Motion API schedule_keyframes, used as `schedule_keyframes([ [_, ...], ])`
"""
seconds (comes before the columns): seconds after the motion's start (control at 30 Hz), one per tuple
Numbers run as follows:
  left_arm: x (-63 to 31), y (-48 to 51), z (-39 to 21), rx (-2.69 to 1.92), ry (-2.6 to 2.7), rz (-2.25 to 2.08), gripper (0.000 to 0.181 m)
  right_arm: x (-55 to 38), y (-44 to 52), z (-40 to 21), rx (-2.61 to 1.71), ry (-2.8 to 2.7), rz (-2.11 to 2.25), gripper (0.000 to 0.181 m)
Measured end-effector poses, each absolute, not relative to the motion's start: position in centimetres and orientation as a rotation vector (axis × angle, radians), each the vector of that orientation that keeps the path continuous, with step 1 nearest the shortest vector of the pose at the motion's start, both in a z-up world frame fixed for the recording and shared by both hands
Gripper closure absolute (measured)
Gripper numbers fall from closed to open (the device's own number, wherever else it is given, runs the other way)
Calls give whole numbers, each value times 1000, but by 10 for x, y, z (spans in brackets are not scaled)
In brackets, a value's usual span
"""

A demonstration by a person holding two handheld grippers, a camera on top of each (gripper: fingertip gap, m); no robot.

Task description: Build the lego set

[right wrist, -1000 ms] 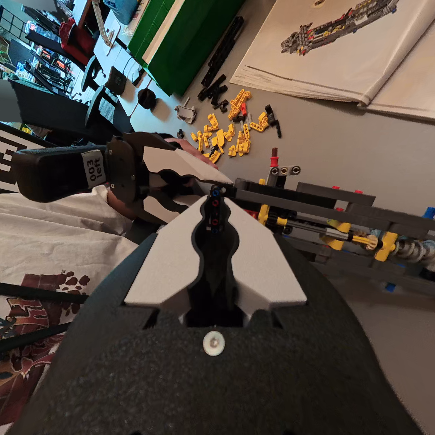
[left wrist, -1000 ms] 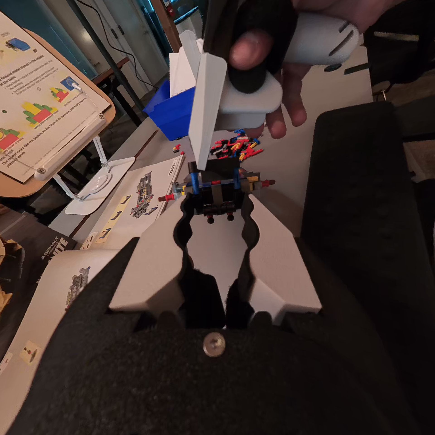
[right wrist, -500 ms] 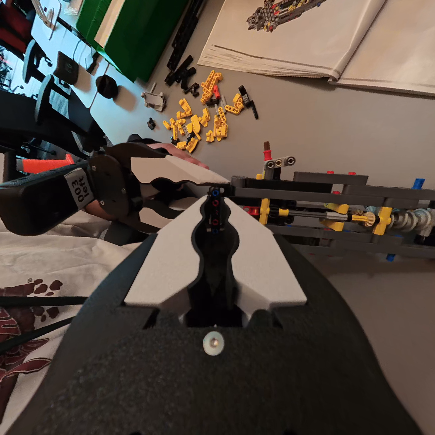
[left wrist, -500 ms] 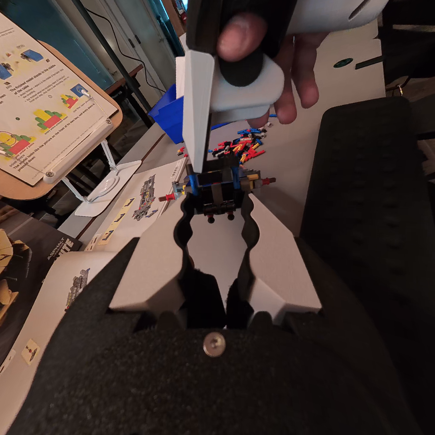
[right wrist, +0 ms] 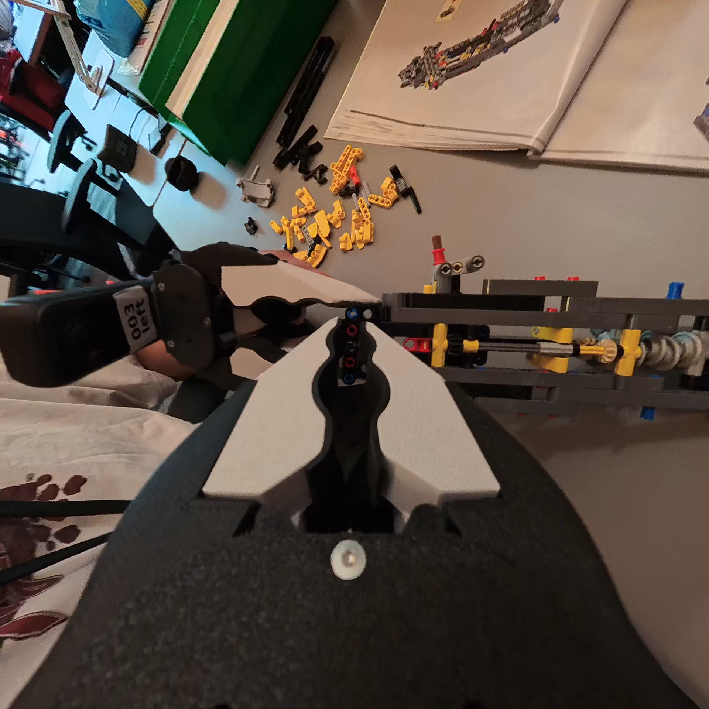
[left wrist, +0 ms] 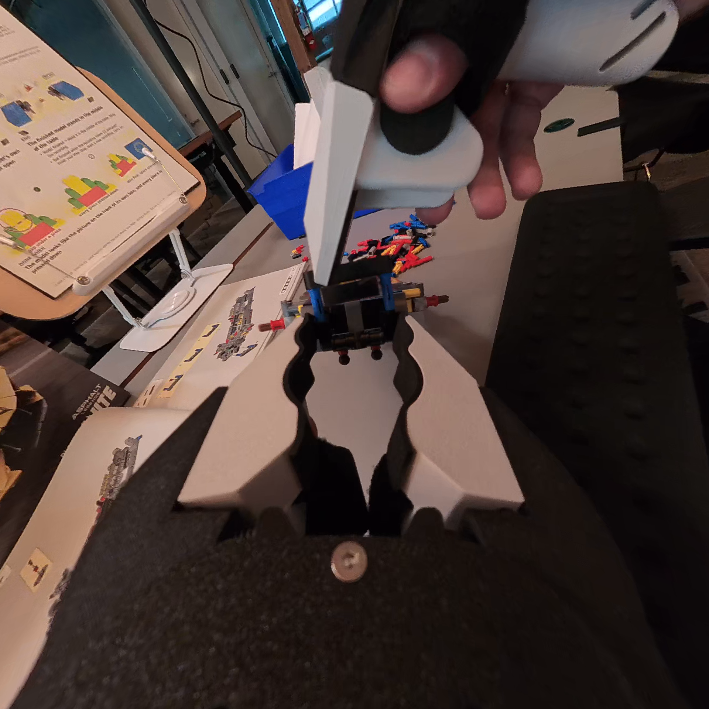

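Your left gripper (left wrist: pixel 353 330) has its jaws spread wide around the near end of the lego frame (left wrist: pixel 355 312), each fingertip pressed against one side of that end, so it pinches the frame across its width. Your right gripper (right wrist: pixel 355 326) comes in from above and is closed on a short black beam (right wrist: pixel 351 355) studded with red and blue pins; the beam sits at the same end of the frame, and whether it is already seated there cannot be told.

In the right wrist view the lego frame (right wrist: pixel 537 337) runs long and dark grey off to the right, held above the table (right wrist: pixel 537 215), with yellow connectors and a grey axle inside it. Loose yellow pieces (right wrist: pixel 333 218) lie near an open instruction booklet (right wrist: pixel 498 96). In the left wrist view, red and blue pins (left wrist: pixel 399 245) sit heaped just beyond the frame, beside a blue bin (left wrist: pixel 280 199).
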State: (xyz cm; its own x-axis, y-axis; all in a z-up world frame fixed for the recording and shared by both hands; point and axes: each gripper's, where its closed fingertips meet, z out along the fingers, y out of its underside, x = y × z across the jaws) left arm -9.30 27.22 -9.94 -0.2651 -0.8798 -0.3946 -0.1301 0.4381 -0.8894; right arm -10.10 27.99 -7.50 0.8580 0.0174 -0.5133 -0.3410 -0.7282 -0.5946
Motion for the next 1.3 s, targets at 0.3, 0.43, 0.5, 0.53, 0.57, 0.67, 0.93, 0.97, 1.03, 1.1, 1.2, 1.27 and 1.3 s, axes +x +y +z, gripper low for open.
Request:
schedule_keyframes([
  [0.3,-92,273,-101,-921,1694,-984,143,-100,283,-75,-2305,100,507,175],
  [0.43,-94,272,-98,-905,1684,-968,143,-102,281,-74,-2308,88,532,175],
  [0.5,-93,272,-99,-905,1686,-957,143,-101,281,-75,-2312,111,542,175],
  [0.53,-93,272,-100,-907,1687,-954,143,-101,281,-75,-2309,128,554,175],
  [0.57,-93,272,-100,-907,1689,-955,143,-101,280,-76,-2309,150,577,175],
  [0.67,-93,272,-100,-906,1692,-954,143,-101,280,-76,-2287,213,674,175],
  [0.93,-93,270,-99,-915,1696,-990,143,-102,282,-76,-2267,-49,482,175],
  [0.97,-93,270,-99,-914,1694,-988,143,-102,282,-76,-2265,-35,499,175],
  [1.03,-93,270,-99,-909,1688,-989,143,-101,282,-76,-2271,15,547,175],
  [1.1,-92,271,-97,-900,1676,-1006,143,-101,283,-74,-2262,18,557,175],
  [1.2,-93,270,-97,-885,1677,-999,142,-101,280,-73,-2251,2,561,174],
  [1.27,-93,272,-98,-894,1675,-1004,142,-99,275,-71,-2247,11,584,167],
  [1.3,-93,273,-98,-905,1674,-1009,142,-97,272,-72,-2255,13,584,166],
])
